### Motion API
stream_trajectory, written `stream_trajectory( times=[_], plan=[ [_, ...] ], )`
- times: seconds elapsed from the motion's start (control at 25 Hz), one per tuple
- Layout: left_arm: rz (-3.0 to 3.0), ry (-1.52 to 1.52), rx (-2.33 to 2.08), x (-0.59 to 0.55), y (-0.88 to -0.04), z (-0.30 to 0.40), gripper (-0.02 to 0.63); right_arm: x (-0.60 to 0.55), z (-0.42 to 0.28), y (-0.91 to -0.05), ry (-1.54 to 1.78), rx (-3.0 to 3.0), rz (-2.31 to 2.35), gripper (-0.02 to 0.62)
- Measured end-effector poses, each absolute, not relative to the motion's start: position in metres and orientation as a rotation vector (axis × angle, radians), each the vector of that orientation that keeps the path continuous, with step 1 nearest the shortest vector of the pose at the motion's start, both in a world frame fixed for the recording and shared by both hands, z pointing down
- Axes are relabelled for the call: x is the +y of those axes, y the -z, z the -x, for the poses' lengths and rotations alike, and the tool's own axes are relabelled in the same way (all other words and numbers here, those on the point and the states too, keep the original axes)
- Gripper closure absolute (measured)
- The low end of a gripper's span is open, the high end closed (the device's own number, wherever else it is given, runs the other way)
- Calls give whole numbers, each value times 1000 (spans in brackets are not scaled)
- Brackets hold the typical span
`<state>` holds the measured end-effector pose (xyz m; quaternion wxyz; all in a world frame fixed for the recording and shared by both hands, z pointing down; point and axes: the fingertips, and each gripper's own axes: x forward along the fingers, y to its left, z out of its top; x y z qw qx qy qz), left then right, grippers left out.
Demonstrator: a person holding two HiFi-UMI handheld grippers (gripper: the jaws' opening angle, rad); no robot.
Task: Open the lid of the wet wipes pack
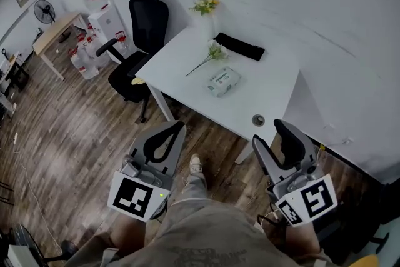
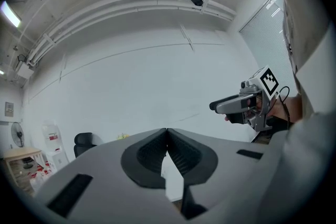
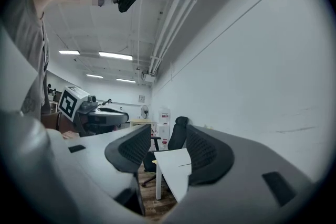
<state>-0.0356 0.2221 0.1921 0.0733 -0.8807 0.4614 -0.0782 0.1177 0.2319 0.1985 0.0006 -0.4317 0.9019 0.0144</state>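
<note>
The wet wipes pack [image 1: 223, 80], pale green with a white lid, lies flat on the white table [image 1: 275, 87], near its middle. Its lid looks closed. Both grippers are held low in front of the person, short of the table's near edge and well apart from the pack. My left gripper [image 1: 178, 127] has its jaws pressed together with nothing between them; the left gripper view shows the tips meeting [image 2: 167, 131]. My right gripper [image 1: 273, 136] stands open and empty, its gap [image 3: 168, 136] framing the table corner [image 3: 173, 165]. Neither gripper view shows the pack.
On the table also lie a flower stem [image 1: 209, 56], a black folded item [image 1: 239, 45], a vase of flowers [image 1: 205, 6] and a small round object [image 1: 258, 120]. A black office chair [image 1: 139, 40] stands at the table's left end; a water dispenser [image 1: 103, 15] is beyond it.
</note>
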Motion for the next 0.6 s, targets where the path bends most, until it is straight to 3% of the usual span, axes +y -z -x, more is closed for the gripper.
stream_trajectory(
  times=[0.6],
  plan=[
    [2736,295,1295,46,-204,76,589,59,-63,-221,5,2906,1484,379]
  ],
)
